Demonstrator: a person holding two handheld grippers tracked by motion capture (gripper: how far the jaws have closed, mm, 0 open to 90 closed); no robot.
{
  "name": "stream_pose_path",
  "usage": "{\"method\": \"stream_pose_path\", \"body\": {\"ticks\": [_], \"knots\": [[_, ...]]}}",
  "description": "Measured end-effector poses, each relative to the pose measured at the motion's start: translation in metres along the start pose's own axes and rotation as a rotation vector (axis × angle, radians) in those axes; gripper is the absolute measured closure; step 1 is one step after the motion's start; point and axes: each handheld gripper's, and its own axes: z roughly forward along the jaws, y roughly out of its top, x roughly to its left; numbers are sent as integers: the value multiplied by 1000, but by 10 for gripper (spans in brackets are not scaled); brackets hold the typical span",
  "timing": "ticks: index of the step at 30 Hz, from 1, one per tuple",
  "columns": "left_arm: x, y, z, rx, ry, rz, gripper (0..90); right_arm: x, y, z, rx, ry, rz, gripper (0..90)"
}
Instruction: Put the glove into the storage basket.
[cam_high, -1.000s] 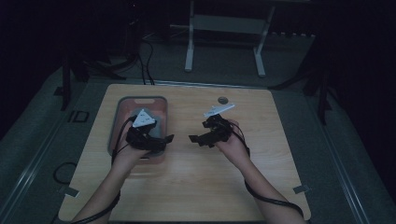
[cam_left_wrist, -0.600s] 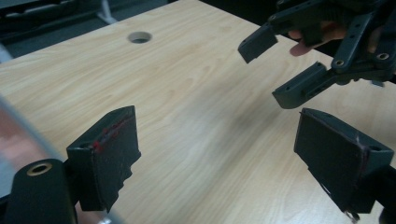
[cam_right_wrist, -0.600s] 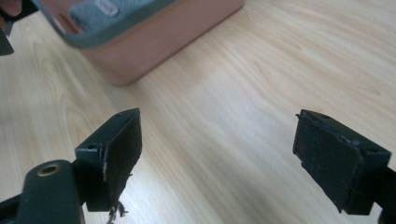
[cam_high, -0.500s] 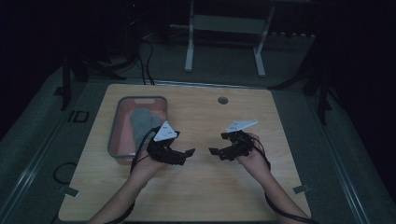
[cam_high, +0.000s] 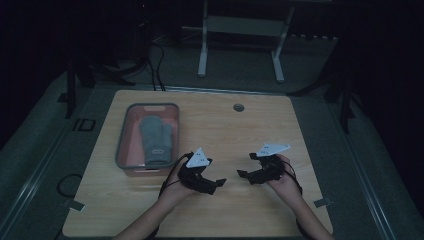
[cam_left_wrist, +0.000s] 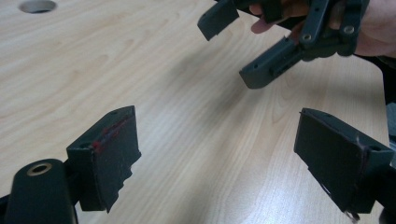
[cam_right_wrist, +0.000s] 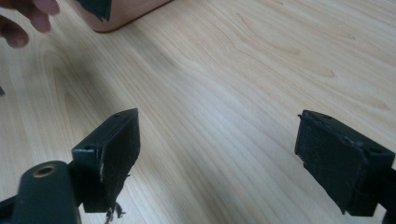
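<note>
A grey mitten (cam_high: 154, 139) lies flat inside a pink tray (cam_high: 123, 135) on the left half of the wooden table (cam_high: 230, 130). My left gripper (cam_high: 216, 185) hovers just off the tray's near right corner, open, with nothing between its jaws (cam_left_wrist: 219, 154). My right gripper (cam_high: 246, 167) faces it from the right, a short gap apart, also open and empty (cam_right_wrist: 217, 158). In the left gripper view the right gripper (cam_left_wrist: 280, 42) hangs above the bare wood, held by a hand. The tray's corner (cam_right_wrist: 121, 14) appears at the top left of the right gripper view.
A round cable hole (cam_high: 238, 107) sits near the table's far edge. Bare wood (cam_high: 260, 210) stretches between and in front of the grippers. Beyond the table stand a white frame (cam_high: 240, 35) and cables on the dark floor (cam_high: 155, 55).
Both grippers have drawn back toward the person and to the right. The left one has come away from above the tray. Both stay open.
</note>
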Motion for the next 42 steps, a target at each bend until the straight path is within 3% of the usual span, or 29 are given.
{"method": "stream_pose_path", "body": {"ticks": [6,9,11,14,16,19,22,27,32,42], "knots": [[-4,-15,8,-21,-28,12,144,-3,-26,1,6,-2,26,140],[-6,-21,10,-7,-10,11,143,-5,-39,-1,15,-15,62,139],[-8,-25,10,-7,-2,15,143,-7,-46,-4,-9,-18,97,139],[-10,-30,11,-7,17,36,143,-8,-54,-11,-29,-49,82,139],[-12,-31,12,-9,19,38,143,-10,-60,-15,-50,-38,84,139],[-13,-34,13,-6,41,34,143,-12,-69,-20,-45,-48,75,139],[-15,-36,14,9,56,34,143,-14,-78,-24,-33,-57,96,139],[-17,-41,16,10,67,37,143,-17,-86,-34,-48,-107,116,139],[-16,-43,15,-11,73,27,143,-21,-89,-40,-70,-114,139,140],[-15,-45,13,-24,81,10,143,-23,-92,-38,-54,-130,135,144]]}}
